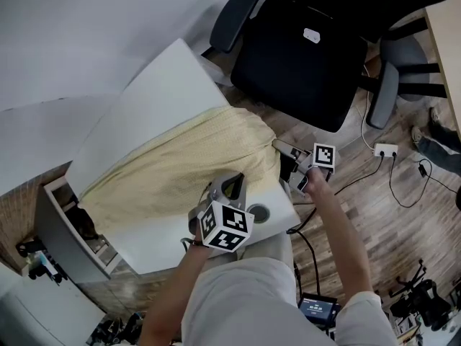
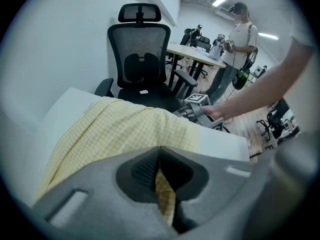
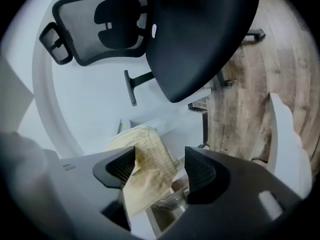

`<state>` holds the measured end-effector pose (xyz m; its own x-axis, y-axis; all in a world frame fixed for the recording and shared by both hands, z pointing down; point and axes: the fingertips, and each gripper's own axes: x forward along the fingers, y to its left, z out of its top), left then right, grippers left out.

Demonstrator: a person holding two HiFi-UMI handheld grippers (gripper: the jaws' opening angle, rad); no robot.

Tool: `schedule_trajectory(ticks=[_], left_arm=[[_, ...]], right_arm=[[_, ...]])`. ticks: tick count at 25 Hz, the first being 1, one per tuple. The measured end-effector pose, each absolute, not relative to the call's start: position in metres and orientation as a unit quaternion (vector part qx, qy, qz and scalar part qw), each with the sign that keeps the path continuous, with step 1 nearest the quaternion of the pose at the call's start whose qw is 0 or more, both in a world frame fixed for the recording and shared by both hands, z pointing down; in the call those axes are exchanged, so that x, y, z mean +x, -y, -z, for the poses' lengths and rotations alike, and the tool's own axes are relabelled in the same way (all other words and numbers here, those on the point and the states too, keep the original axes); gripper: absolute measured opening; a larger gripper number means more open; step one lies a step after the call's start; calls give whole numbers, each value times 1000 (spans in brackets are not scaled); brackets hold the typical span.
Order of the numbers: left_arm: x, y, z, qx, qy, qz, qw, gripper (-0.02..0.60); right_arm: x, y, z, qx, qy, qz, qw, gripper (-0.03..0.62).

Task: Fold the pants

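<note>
Because a fold has to be carried without slipping, the left gripper (image 2: 160, 151) is closed on the pants (image 2: 120, 129). A narrow tongue of the yellow cloth is seen pinched between its ribbed dark pads, at the near edge of the garment. The right gripper (image 3: 160, 166) is held with its jaws wide apart. A corner of the same cloth hangs between them and lies against one pad, while the other pad is not touched, so nothing is clamped there. It is judged that this end is either being let go or about to be taken, and which of the two cannot be told.

Outward from the jaws, the pants are spread across the white table (image 1: 151, 92), from its near left part to the far right edge. There a bunched end is draped over the side, near the right gripper. The fabric is thin and soft, woven in a fine pale-yellow check, and it is creased in long shallow ridges rather than laid flat. The tabletop is smooth, matte and hard-edged, so the cloth is expected to slide on it easily. Beyond the table a black office chair (image 1: 295, 56) with a mesh back is seen on a wood-plank floor (image 1: 389, 207).
</note>
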<state>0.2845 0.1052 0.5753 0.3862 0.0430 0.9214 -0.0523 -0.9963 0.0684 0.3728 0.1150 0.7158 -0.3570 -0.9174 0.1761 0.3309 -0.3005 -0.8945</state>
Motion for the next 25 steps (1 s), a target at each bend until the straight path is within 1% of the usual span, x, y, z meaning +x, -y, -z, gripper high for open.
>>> schedule_trajectory(ticks=[2, 3, 5, 6, 7, 11, 19, 22, 25], left_arm=[[285, -105, -576, 832, 3, -552, 43, 9], [285, -105, -576, 833, 3, -552, 42, 9], [284, -105, -577, 831, 2, -554, 39, 9], [284, -105, -577, 830, 1, -556, 37, 9], [284, -105, -577, 829, 1, -558, 35, 9], [281, -107, -574, 829, 1, -558, 37, 9], [268, -98, -549, 843, 26, -532, 69, 9], [257, -91, -537, 849, 32, -522, 77, 9], [249, -82, -524, 857, 46, -505, 91, 8]], right_arm=[[368, -106, -705, -334, -414, 713, 456, 302], [367, -102, -700, -327, -423, 710, 459, 273], [370, -99, -692, -336, -436, 699, 456, 133], [374, -98, -688, -346, -439, 692, 458, 107], [380, -99, -682, -357, -440, 683, 461, 94], [405, -110, -656, -412, -448, 650, 456, 80], [438, -127, -565, -530, -514, 567, 365, 72], [439, -127, -536, -571, -536, 536, 315, 71], [441, -123, -511, -619, -572, 488, 228, 69]])
